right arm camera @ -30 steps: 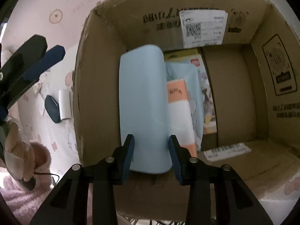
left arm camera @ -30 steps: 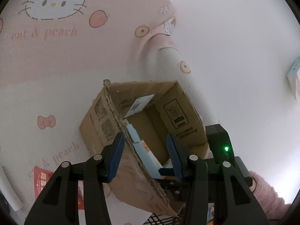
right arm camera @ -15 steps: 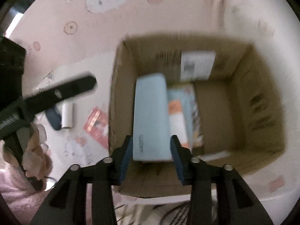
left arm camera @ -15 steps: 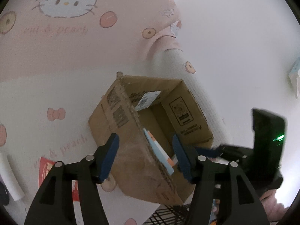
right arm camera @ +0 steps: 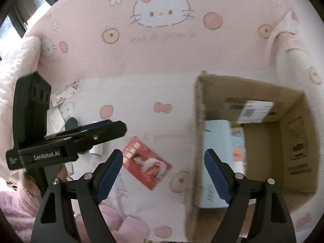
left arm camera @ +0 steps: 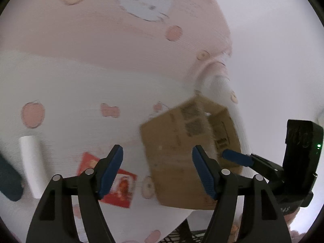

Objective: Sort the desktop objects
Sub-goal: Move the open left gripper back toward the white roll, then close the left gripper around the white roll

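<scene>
Pink cat-print cloth [right arm camera: 162, 60], window [right arm camera: 12, 20], black wire grid [left arm camera: 190, 237]

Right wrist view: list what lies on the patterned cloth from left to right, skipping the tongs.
Dark blue object → red card → cardboard box, with the light blue book standing inside against its left wall.

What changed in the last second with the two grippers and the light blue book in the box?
The right gripper let go of the light blue book, lifted out of the cardboard box, and its jaws are opening with nothing between them. The left gripper swung away from the box toward the red card, jaws opening, empty. Box and book stayed put.
</scene>
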The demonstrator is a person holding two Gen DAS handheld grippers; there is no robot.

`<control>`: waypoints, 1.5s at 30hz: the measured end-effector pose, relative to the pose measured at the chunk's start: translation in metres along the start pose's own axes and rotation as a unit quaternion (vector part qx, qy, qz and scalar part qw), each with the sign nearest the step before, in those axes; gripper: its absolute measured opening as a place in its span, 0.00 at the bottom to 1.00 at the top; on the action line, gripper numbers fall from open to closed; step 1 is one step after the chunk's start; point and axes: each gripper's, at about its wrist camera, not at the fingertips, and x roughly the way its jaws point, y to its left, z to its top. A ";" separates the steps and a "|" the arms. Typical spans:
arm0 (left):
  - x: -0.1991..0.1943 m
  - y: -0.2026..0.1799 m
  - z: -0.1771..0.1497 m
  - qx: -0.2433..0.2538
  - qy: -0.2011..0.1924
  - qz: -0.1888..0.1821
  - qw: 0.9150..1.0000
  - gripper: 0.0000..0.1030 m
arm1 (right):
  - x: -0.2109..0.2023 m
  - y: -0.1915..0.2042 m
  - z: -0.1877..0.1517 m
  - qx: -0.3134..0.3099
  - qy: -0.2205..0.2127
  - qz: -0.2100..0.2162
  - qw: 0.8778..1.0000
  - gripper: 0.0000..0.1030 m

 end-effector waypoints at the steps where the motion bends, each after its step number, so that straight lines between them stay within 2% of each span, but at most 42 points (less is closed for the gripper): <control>1: -0.003 0.008 0.001 -0.007 -0.003 0.002 1.000 0.73 | 0.006 0.006 0.003 0.003 0.002 0.002 1.000 0.79; 7: -0.030 0.062 0.002 -0.052 -0.019 0.020 0.998 0.78 | 0.045 0.033 0.018 -0.001 0.028 0.020 0.999 0.80; 14: -0.055 0.110 -0.005 -0.094 -0.036 0.076 0.992 0.78 | 0.089 0.062 0.027 0.007 0.052 0.074 0.996 0.80; 18: -0.059 0.130 -0.012 -0.104 -0.030 0.104 0.989 0.78 | 0.117 0.076 0.027 0.013 0.060 0.101 0.993 0.80; 22: -0.049 0.145 -0.020 -0.099 -0.007 0.138 0.985 0.78 | 0.149 0.082 0.017 0.042 0.071 0.114 0.990 0.80; 26: -0.040 0.153 -0.025 -0.113 0.002 0.130 0.985 0.78 | 0.170 0.081 0.005 0.063 0.092 0.135 0.985 0.80; 31: -0.036 0.153 -0.017 -0.109 0.003 0.115 0.987 0.78 | 0.175 0.086 -0.005 0.044 0.081 0.115 0.989 0.80; 35: -0.030 0.165 -0.019 -0.143 0.011 0.095 0.985 0.78 | 0.180 0.094 -0.011 0.028 0.071 0.112 0.991 0.80; 39: -0.025 0.176 -0.022 -0.177 0.014 0.071 0.982 0.75 | 0.185 0.100 -0.016 0.018 0.060 0.131 0.989 0.79; 40: -0.023 0.177 -0.022 -0.180 0.016 0.066 0.981 0.74 | 0.187 0.102 -0.017 0.013 0.061 0.136 0.989 0.78; 42: -0.018 0.179 -0.019 -0.182 0.025 0.063 0.981 0.71 | 0.188 0.106 -0.019 -0.006 0.064 0.138 0.988 0.67; 45: -0.011 0.177 -0.016 -0.168 0.040 0.085 0.981 0.64 | 0.194 0.115 -0.019 -0.023 0.073 0.143 0.987 0.59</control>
